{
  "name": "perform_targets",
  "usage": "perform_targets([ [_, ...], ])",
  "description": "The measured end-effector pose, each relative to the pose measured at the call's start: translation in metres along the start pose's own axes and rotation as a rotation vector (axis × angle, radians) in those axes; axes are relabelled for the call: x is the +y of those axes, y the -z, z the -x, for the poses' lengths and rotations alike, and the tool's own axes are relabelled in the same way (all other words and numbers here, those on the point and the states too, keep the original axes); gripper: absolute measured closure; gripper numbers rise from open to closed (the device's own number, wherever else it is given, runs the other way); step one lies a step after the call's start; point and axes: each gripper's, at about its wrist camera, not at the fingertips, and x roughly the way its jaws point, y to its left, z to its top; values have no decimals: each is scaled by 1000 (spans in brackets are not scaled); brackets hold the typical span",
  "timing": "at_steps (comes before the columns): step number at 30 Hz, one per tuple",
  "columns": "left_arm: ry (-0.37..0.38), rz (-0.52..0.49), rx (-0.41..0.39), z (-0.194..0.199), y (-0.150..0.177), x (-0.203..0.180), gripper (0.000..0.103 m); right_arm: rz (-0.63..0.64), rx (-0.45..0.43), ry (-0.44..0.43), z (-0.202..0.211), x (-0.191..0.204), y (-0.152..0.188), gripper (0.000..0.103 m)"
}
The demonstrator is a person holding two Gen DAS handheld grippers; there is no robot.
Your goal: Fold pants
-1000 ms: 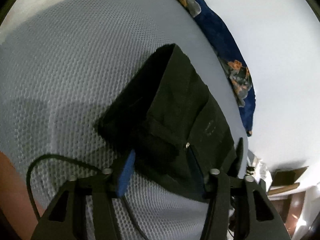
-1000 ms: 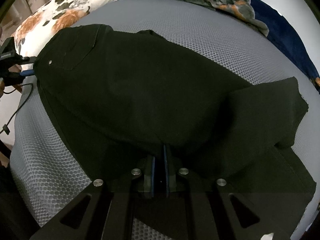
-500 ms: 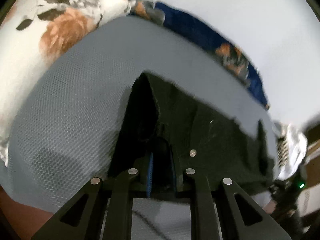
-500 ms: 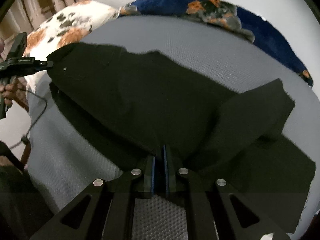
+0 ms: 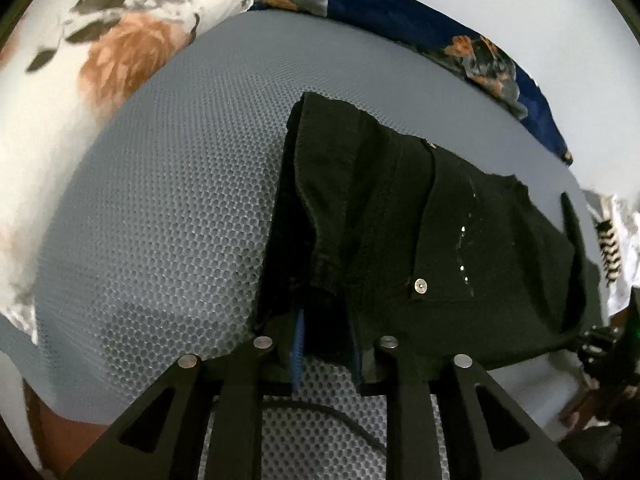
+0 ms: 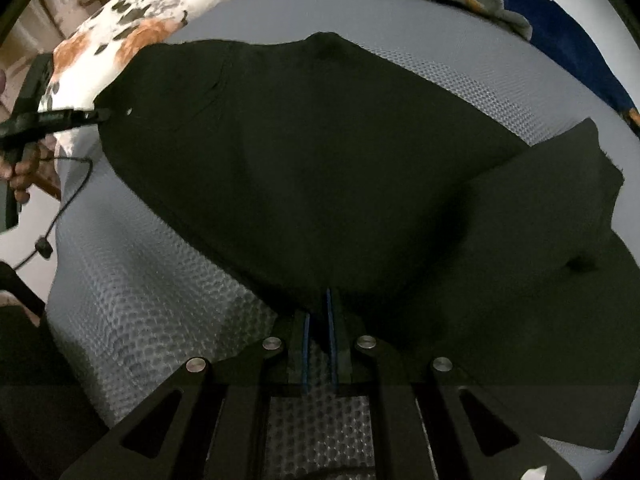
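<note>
Black pants [image 6: 320, 168] on grey mesh bed [image 5: 168, 208]; rivet [image 5: 420, 286] w/ pocket clear in left view only; left tongs [image 5: 326, 344] just eased, pinching waistband; right tongs [image 6: 318, 312] nipping fold edge.

Grey mesh mattress cover [image 5: 168, 208] fills the centre. White floral pillow [image 5: 100, 52] at 10 o'clock. Dark blue floral blanket [image 5: 460, 44] at 1 o'clock, along the far edge. Black cable [image 6: 66, 196] at 9 o'clock.

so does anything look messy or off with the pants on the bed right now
Yes: one leg end of the black pants is flopped back at an angle instead of lying straight. The waistband also bunches between the left gripper's fingers. No damage visible.
</note>
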Motion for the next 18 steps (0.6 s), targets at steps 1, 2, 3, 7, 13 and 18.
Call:
perform_targets([
  [1, -17, -10, 2, 2, 1, -1, 72, -5, 3, -5, 0, -1, -1, 95],
  [2, -26, -15, 2, 5, 2, -2, 69, -9, 2, -9, 0, -2, -1, 94],
  [3, -37, -22, 0, 8, 4, -1, 63, -14, 1, -13, 0, -3, -2, 94],
  [7, -93, -48, -43, 32, 8, 2, 54, -17, -7, -5, 1, -2, -1, 89],
  [13, -119, -141, -167, 72, 8, -31, 54, -40, -51, -6, 13, -5, 1, 79],
  [18, 20, -377, -190, 66, 14, -113, 53, -77, -65, -40, 16, -14, 0, 79],
])
